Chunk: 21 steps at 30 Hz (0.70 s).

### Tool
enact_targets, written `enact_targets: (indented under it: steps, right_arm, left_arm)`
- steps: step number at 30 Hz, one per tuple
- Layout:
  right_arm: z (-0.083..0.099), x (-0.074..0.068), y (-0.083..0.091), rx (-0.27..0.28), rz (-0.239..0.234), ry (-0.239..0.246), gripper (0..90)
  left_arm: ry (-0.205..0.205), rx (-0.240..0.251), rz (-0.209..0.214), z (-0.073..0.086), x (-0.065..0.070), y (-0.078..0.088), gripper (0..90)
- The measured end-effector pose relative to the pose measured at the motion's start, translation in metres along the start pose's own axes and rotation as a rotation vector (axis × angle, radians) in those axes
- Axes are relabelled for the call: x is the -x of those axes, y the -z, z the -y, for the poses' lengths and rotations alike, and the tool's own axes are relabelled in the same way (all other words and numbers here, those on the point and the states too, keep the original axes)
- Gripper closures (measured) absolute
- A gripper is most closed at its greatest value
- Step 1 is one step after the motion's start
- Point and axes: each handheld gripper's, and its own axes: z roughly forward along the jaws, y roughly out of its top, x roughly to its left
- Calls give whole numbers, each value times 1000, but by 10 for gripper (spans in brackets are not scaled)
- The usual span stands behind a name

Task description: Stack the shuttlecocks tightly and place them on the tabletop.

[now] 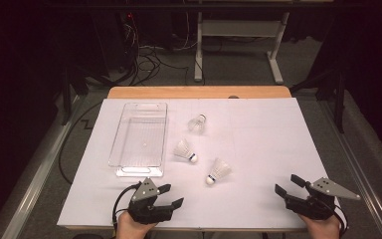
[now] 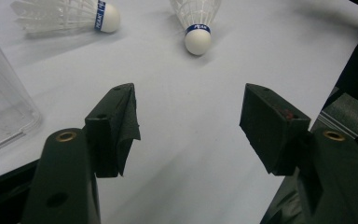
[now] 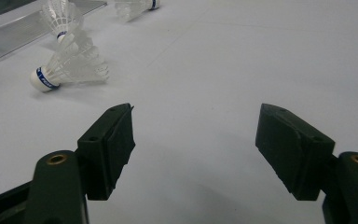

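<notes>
Two hand-held grippers rest at the near edge of the surface [image 1: 258, 199], one toward each near corner. On the left, the left hand-held gripper [image 1: 171, 195] sits just in front of the near end of the tray, its jaws spread wide with nothing between them; its own view shows bare white surface in the gap [image 2: 189, 126].

One clear plastic tray [image 1: 142, 137] lies on the left half of the surface, its long sides running from the near edge toward the far edge, and it holds nothing.

Three white shuttlecocks lie on the surface just to the right of the tray, all outside it, in a loose diagonal line. The far shuttlecock [image 1: 197, 123] lies near the tray's far right corner, cork pointing away from the person. The middle shuttlecock [image 1: 185, 150] lies beside the tray's right wall, cork toward the near right. The near shuttlecock [image 1: 218, 172] lies closest to the near edge, cork toward the near left, well apart from both hand-held grippers. Each cork carries a blue band.

On the right, the right hand-held gripper [image 1: 289, 185] sits near the near right corner, jaws likewise wide apart and holding nothing, pointing left toward the shuttlecocks.
</notes>
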Motion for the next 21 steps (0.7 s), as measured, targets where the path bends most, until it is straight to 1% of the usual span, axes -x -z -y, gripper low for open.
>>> enact_targets:
  steps: [2, 9, 14, 15, 19, 21]
  right_arm:
    - [0, 0, 0, 0, -1, 0, 283]
    - [0, 0, 0, -1, -2, 4, 283]
    - [0, 0, -1, -4, -3, 7, 282]
    - [0, 1, -1, -5, -5, 13, 282]
    - [0, 1, -1, -4, -3, 13, 282]
    - [0, 1, -1, -5, -2, 13, 282]
  left_arm:
    - [-5, -4, 3, -2, 1, -2, 373]
    - [-5, -12, 6, -7, 3, -9, 376]
    - [-8, -26, -1, -10, 3, -13, 377]
    - [-7, -27, -2, -10, 3, -14, 378]
    - [-2, -35, -7, -13, 3, -15, 380]
    - [1, -46, -18, -16, 2, -17, 380]
